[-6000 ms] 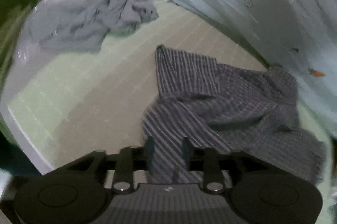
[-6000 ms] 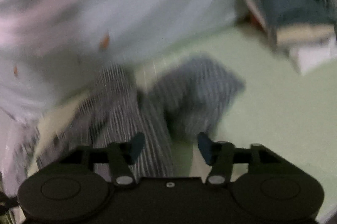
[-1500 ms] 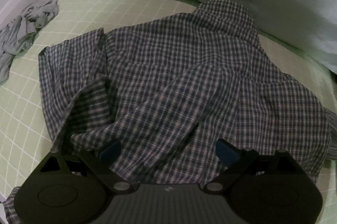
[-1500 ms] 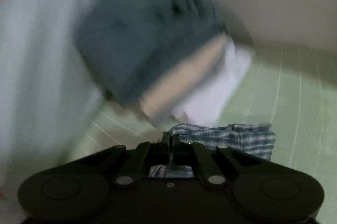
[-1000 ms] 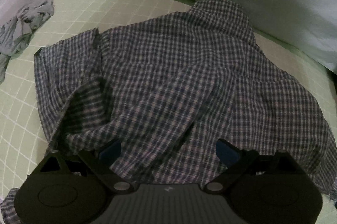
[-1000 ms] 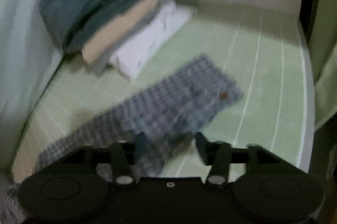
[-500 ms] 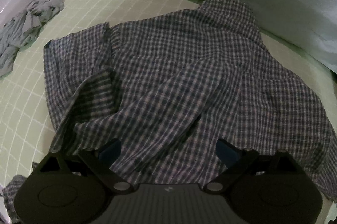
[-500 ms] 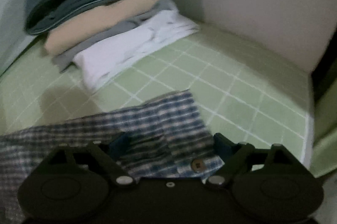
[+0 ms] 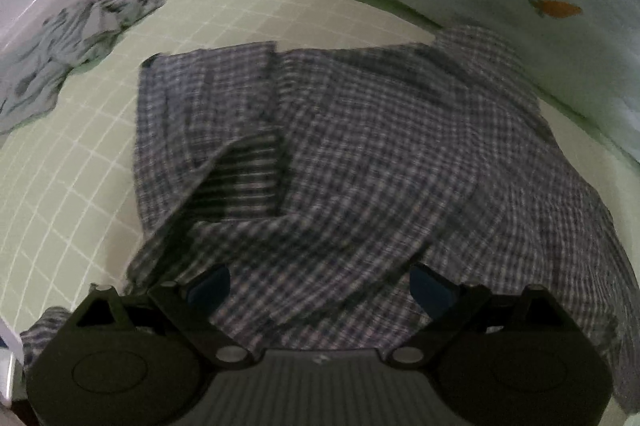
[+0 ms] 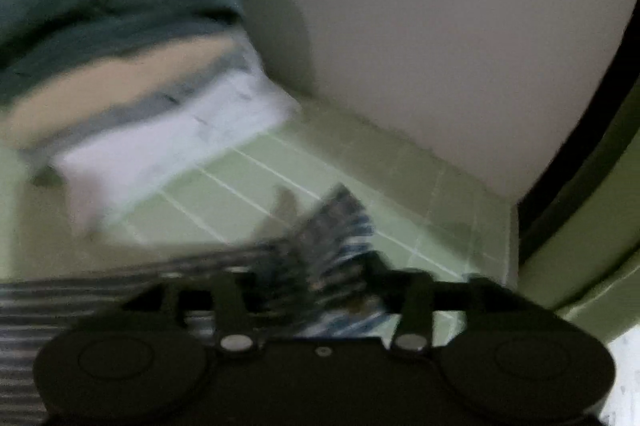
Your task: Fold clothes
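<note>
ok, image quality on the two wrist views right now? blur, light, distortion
Left wrist: dim, mostly sharp; the plaid shirt weave reads clearly, slight smear toward the frame edges, fisheye bows the green grid mat. Right wrist: heavy motion blur; the folded stack and the shirt cuff between the right gripper fingers are smeared, so contact can't be judged.

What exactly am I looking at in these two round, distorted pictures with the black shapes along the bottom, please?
Each picture comes from a fisheye camera on a hand-held two-finger gripper; a person holds one in each hand. The black shapes are the grippers' own bodies. The left gripper stands open over a crumpled dark checked shirt on a pale green gridded mat; a rumpled grey garment lies at the far corner. The right gripper view is blurred: the shirt's sleeve end lies between its jaws, which have just been closing, though a grip cannot be confirmed. Behind it is a stack of folded clothes.
</note>
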`<state>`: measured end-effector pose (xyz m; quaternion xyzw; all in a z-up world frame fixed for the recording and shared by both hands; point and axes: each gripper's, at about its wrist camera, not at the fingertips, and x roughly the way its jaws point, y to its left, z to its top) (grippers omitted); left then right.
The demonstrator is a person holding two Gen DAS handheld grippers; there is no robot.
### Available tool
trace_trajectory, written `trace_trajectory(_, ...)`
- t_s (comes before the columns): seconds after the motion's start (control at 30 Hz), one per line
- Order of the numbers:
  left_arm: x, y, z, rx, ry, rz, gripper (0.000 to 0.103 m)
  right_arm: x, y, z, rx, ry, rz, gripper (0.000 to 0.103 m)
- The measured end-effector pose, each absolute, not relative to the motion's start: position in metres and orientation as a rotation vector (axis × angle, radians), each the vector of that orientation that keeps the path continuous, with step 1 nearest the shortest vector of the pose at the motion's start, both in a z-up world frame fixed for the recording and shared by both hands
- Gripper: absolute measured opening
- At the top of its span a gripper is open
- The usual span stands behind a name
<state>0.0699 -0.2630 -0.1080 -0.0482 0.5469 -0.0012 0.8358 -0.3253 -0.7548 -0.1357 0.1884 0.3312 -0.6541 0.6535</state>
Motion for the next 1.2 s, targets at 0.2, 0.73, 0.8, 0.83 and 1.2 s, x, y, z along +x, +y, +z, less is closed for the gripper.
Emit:
trace_trajectory(0.2,0.074,-0.243,-0.111,-0.137,1.148,0.038,0.096,-0.237,-0.695,-0.105,0.351,0.647,-1.145,0.088)
trace_trajectory(0.73,0.100,-0.181,-0.118,-0.210,1.123,-0.005,0.096,0.107,-0.610,-0.147,0.262,0.791,-0.254,0.088)
trace_trajectory(0.8,0.110,-0.179,-0.118,-0.208,1.118,-0.019,0.096,0.128,-0.619,-0.154,0.323,0.808,-0.238,0.087)
trace_trajectory(0.83,0.114,-0.177,-0.118,-0.217,1.119,-0.029,0.096,0.132,-0.619,-0.154,0.313,0.800,-0.233,0.080)
trace_trajectory(1.2,0.151,-0.160,-0.120,-0.256,1.073,-0.066,0.096,0.213,-0.622,-0.111,0.091,0.687,-0.317,0.005)
